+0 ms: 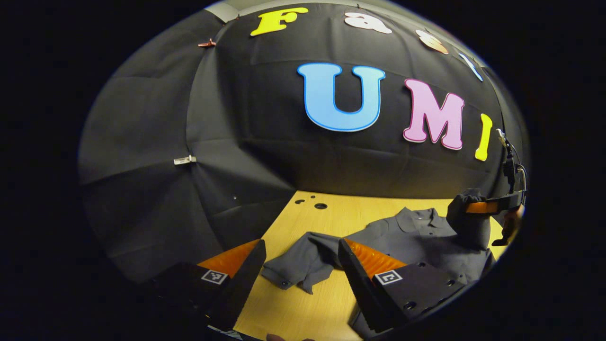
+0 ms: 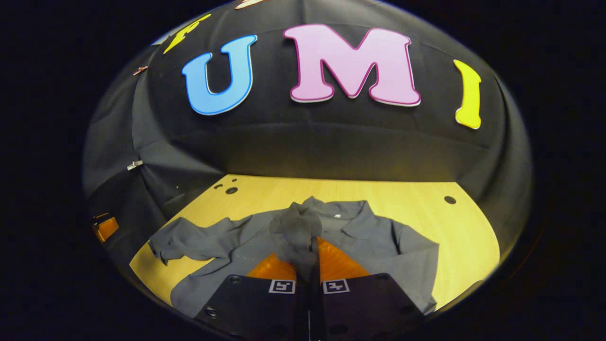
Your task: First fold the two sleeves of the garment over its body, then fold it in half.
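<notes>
Pinching a bunched sleeve (image 2: 297, 227) in my right hand-held gripper (image 2: 308, 255) above the garment (image 2: 378, 237) on the table (image 2: 464, 227), my left hand-held gripper (image 1: 300, 265) gapes wide, the other sleeve (image 1: 303, 260) lying crosswise just ahead.

shirt (image 2: 378, 246) hem hidden behind right claw (image 2: 310, 255), lower edge cut off

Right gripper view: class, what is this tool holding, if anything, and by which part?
The right tool is shut on the grey shirt, pinching the end of one sleeve, which is lifted and bunched above the shirt's body.
</notes>
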`<state>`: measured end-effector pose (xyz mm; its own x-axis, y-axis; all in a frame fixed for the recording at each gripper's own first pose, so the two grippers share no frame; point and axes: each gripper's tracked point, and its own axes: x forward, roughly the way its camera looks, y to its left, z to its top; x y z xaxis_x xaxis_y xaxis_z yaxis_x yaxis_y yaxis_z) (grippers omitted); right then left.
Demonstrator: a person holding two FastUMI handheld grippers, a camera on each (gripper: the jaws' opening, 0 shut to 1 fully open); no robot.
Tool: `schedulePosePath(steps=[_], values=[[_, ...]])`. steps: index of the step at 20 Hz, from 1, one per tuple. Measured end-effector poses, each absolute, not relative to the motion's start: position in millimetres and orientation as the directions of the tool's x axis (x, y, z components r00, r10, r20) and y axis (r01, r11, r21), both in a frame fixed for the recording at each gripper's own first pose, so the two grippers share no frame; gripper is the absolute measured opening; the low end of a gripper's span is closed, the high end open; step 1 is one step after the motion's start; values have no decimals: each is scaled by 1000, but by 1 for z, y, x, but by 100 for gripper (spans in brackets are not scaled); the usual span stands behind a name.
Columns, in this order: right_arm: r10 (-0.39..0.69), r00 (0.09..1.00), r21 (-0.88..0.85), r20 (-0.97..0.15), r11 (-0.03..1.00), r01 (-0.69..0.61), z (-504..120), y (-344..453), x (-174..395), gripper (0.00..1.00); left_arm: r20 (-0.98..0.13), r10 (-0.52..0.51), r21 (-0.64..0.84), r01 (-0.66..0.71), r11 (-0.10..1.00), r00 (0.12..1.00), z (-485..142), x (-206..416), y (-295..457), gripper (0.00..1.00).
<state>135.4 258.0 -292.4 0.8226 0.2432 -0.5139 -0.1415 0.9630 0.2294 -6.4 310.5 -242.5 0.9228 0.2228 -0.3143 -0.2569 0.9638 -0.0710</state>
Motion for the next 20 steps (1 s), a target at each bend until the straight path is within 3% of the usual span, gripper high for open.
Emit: schedulePosePath(steps=[11,20], values=[[261,714,219,-650,964,-152,-389,309,126,8,-446,223,-117,-303,946,867,-339,33,341,97],[308,653,281,-692,948,-149,-415,331,113,22,-510,203,-117,-302,946,836,-374,51,341,97]])
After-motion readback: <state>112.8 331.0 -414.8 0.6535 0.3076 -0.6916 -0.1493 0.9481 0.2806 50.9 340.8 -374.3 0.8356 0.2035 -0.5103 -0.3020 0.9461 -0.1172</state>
